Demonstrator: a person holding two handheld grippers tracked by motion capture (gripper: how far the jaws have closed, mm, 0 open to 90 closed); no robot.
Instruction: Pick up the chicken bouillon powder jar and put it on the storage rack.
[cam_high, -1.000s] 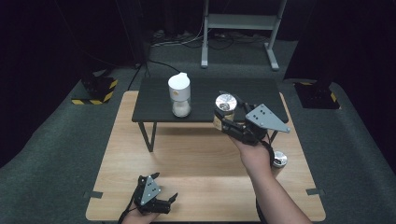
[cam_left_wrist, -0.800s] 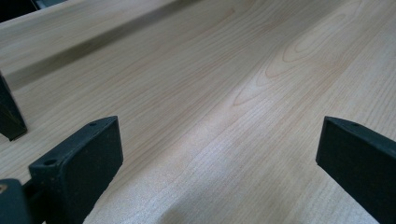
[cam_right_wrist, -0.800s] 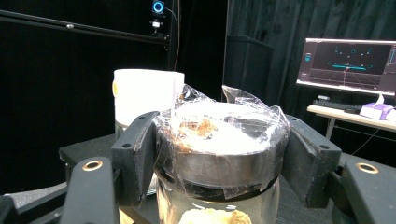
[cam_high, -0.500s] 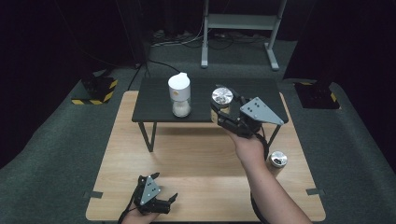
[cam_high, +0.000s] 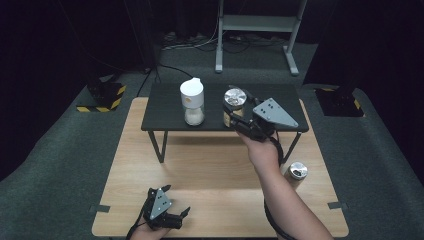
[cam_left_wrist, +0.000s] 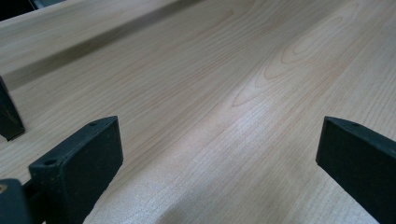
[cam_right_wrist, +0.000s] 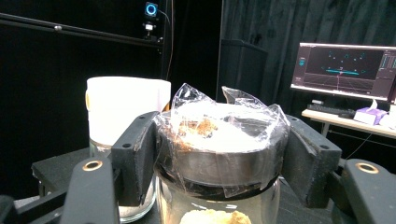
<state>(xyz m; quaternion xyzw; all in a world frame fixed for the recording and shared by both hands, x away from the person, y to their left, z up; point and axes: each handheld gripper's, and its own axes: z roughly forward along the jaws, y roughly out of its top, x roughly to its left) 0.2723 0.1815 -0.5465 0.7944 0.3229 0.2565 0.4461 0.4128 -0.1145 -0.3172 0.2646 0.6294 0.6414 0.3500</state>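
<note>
My right gripper (cam_high: 236, 113) is shut on a glass jar (cam_high: 233, 97) over the black shelf (cam_high: 160, 111). The jar has a metal lid wrapped in clear plastic. In the right gripper view both jaws of the right gripper (cam_right_wrist: 219, 144) clamp the lid rim of the jar (cam_right_wrist: 219, 119), with pale crumbly contents below. I cannot tell whether the jar rests on the shelf. A white-capped jar (cam_high: 192, 102) stands just to its left, and the white-capped jar (cam_right_wrist: 122, 100) is close behind the left jaw. My left gripper (cam_high: 176, 199) lies open and empty on the wooden table (cam_high: 210, 165), as the left gripper (cam_left_wrist: 219, 154) view confirms.
A second metal-lidded jar (cam_high: 297, 171) stands on the wooden table at the right, beside my right forearm. The black shelf stands on thin legs over the table's far half. Grey carpet surrounds the table, and a metal stand is behind it.
My right gripper has carried the plastic-wrapped jar a little left and farther away, closer to the white-capped jar. The left gripper has stayed put.
</note>
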